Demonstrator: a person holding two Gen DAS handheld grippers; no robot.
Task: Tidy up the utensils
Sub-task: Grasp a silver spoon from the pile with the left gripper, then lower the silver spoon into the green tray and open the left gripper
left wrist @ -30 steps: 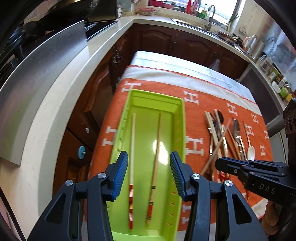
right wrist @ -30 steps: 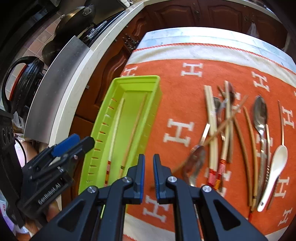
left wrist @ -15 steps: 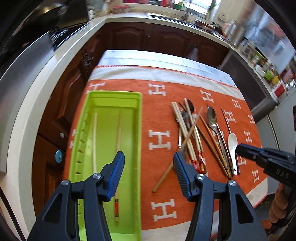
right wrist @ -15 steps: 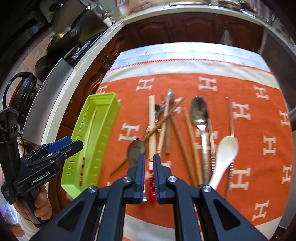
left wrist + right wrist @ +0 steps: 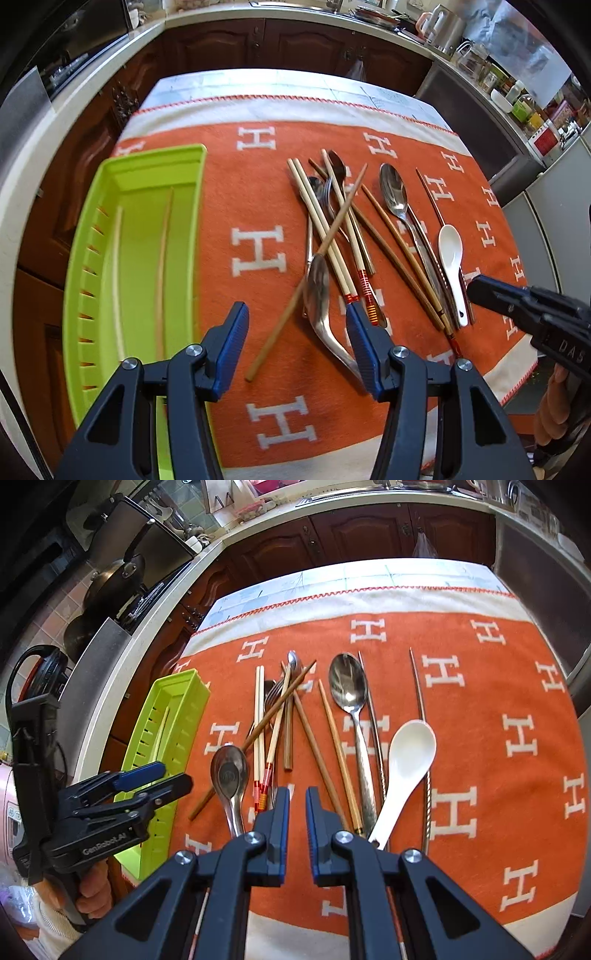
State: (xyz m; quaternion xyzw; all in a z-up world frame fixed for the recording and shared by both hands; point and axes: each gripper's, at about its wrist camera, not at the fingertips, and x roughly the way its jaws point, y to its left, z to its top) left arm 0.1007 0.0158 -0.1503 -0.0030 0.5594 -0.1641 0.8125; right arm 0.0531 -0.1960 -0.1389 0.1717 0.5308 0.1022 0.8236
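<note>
Just ahead of the wide-open left tool [image 5: 293, 343]: utensil pile [image 5: 369, 243] on the orange cloth [image 5: 258, 177], green tray [image 5: 147, 258] off left. Right tool [image 5: 296, 812] nearly closed, holding nothing.

The left gripper [image 5: 295, 347] is held low with its blue-padded fingers [image 5: 231, 343] spread wide apart and nothing between them. The right gripper [image 5: 296, 832] has its fingers [image 5: 280, 830] drawn nearly together, a narrow empty gap left between the pads.
</note>
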